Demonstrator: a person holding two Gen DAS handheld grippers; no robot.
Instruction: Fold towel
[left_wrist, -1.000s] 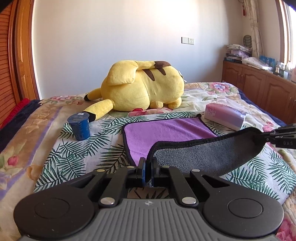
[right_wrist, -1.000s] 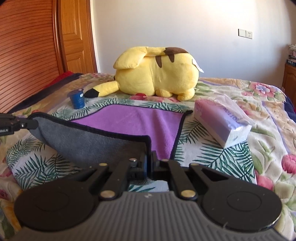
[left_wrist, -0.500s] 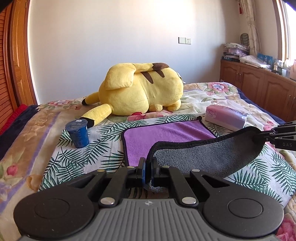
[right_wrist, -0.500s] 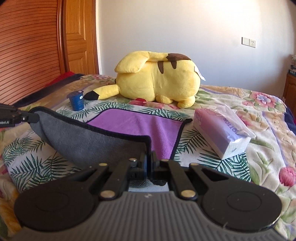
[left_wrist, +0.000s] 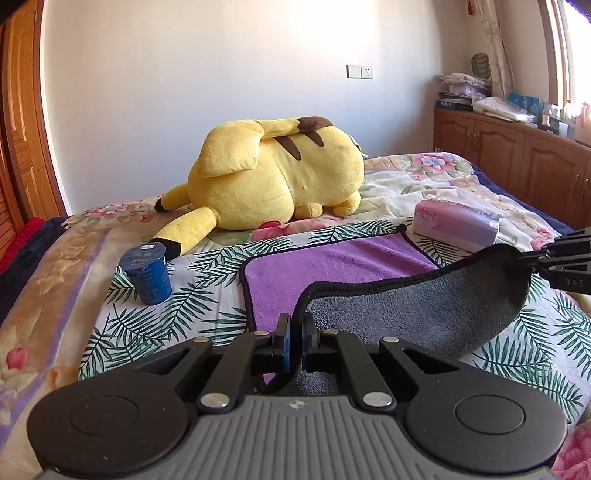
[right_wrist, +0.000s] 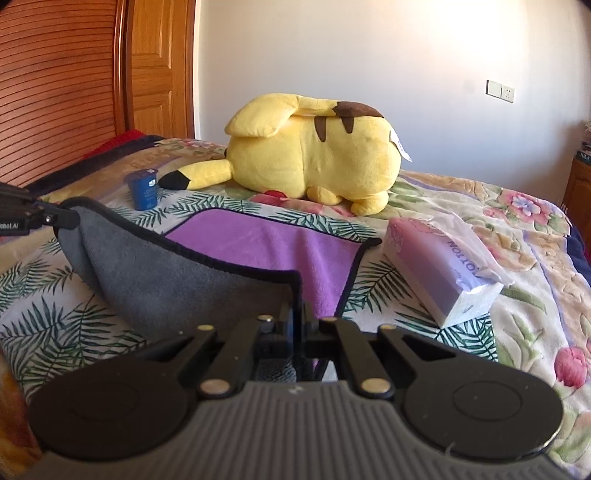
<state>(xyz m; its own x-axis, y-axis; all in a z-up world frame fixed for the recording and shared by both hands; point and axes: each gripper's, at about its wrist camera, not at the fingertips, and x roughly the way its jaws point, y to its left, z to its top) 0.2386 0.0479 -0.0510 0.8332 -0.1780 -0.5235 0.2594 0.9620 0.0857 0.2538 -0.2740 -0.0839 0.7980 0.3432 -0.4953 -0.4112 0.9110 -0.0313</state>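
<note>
towel (left_wrist: 332, 266): purple top side, grey underside, dark piped edge
state: partly folded; near edge lifted and curled over, grey side showing
pose: far half flat, near half raised and sagging in the middle
location: on palm-leaf print bedspread (right_wrist: 44, 317)
held: both near corners pinched, apparently at the piping
far corners: flat on bedspread

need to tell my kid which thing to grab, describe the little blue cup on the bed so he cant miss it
Find the big yellow plush lying on the bed. By its black tail tip stands a small dark blue cup, upright on the palm-leaf sheet, left of the purple towel. It is the only blue, round thing there.
</note>
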